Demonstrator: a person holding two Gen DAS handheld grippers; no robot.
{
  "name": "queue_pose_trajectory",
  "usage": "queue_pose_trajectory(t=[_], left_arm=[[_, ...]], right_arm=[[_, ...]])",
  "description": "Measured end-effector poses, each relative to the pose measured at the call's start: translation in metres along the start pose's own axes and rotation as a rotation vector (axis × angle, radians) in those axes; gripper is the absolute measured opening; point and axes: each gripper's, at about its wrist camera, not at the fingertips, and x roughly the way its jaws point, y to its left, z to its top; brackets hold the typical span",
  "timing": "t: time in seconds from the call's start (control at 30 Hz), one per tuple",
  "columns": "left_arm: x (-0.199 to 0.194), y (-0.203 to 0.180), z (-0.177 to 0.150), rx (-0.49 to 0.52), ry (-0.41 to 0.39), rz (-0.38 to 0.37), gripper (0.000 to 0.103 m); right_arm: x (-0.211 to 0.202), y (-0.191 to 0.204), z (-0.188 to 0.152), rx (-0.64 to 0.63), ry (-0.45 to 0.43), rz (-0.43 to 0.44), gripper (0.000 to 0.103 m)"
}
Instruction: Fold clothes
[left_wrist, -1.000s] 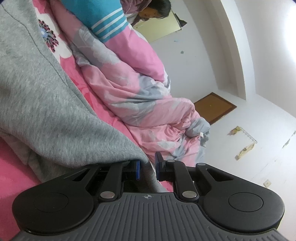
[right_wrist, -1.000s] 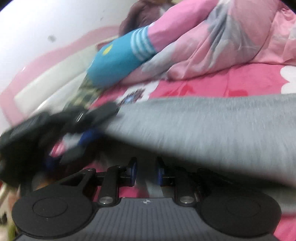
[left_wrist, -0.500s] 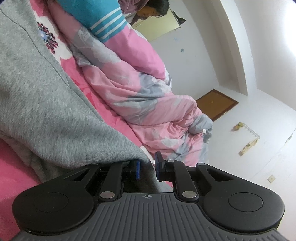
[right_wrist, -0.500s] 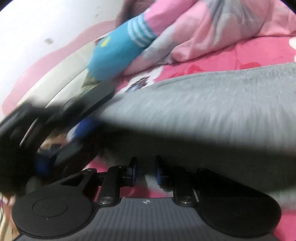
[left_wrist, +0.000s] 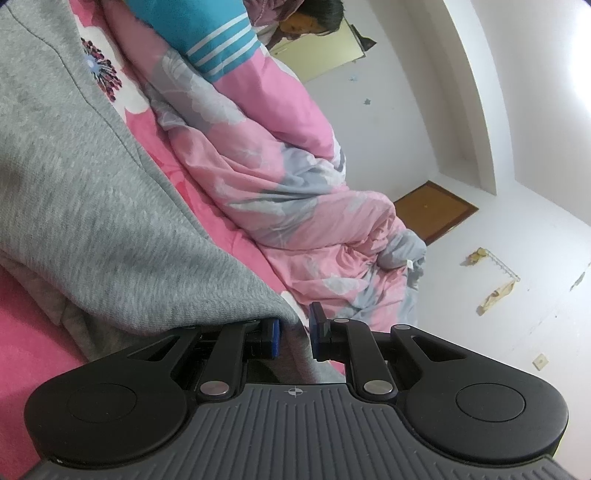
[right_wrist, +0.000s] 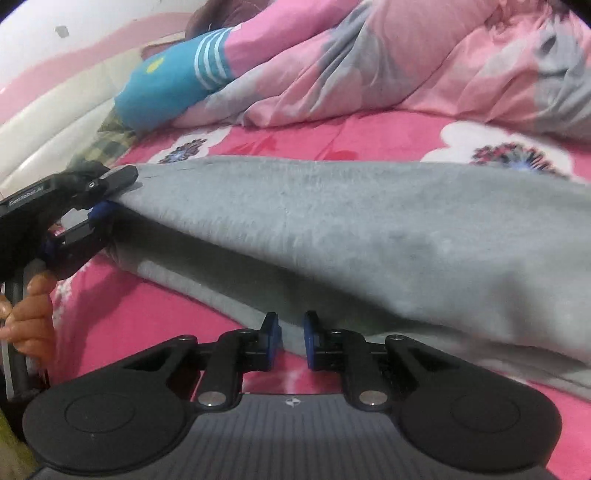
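Note:
A grey sweatshirt-type garment (left_wrist: 92, 206) lies folded over itself on the pink flowered bed sheet (right_wrist: 147, 314). My left gripper (left_wrist: 294, 332) is shut on a corner of the grey cloth, which bunches between its blue pads. In the right wrist view the same garment (right_wrist: 369, 229) stretches across the bed, lifted along its near edge. My right gripper (right_wrist: 290, 338) is shut on that near edge, with grey fabric between its pads. The left gripper (right_wrist: 107, 199) shows at far left there, pinching the garment's corner, with a hand (right_wrist: 31, 314) below it.
A pink and grey flowered quilt (left_wrist: 280, 184) is heaped along the far side of the bed, with a person in a teal striped sleeve (right_wrist: 173, 81) lying beside it. White walls and a brown door (left_wrist: 436, 210) stand beyond. A cream headboard (right_wrist: 48, 107) is at left.
Both grippers have kept their hold on the grey garment. The right gripper has swung, so the left gripper now sits higher and farther left in its view, and the cloth is drawn tauter.

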Motion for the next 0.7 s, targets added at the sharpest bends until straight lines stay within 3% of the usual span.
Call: queue_pose_trajectory(t=[0.13, 0.17, 0.33, 0.5, 0.7], left_arm=[[-0.001, 0.000, -0.003, 0.004, 0.001, 0.006, 0.013], [-0.002, 0.000, -0.004, 0.005, 0.002, 0.008, 0.013], [-0.002, 0.002, -0.004, -0.001, 0.006, 0.006, 0.013], [-0.002, 0.002, -0.005, -0.006, 0.006, 0.008, 0.013], [-0.003, 0.004, -0.006, -0.007, 0.006, 0.020, 0.013]], right_arm=[[0.010, -0.007, 0.016, -0.003, -0.083, -0.087, 0.015], [0.017, -0.014, 0.019, 0.002, -0.069, -0.124, 0.015], [-0.007, -0.023, -0.010, 0.032, -0.024, -0.150, 0.014], [-0.020, -0.031, -0.007, 0.007, -0.067, -0.255, 0.015], [-0.039, -0.059, -0.018, 0.038, -0.040, -0.282, 0.014]])
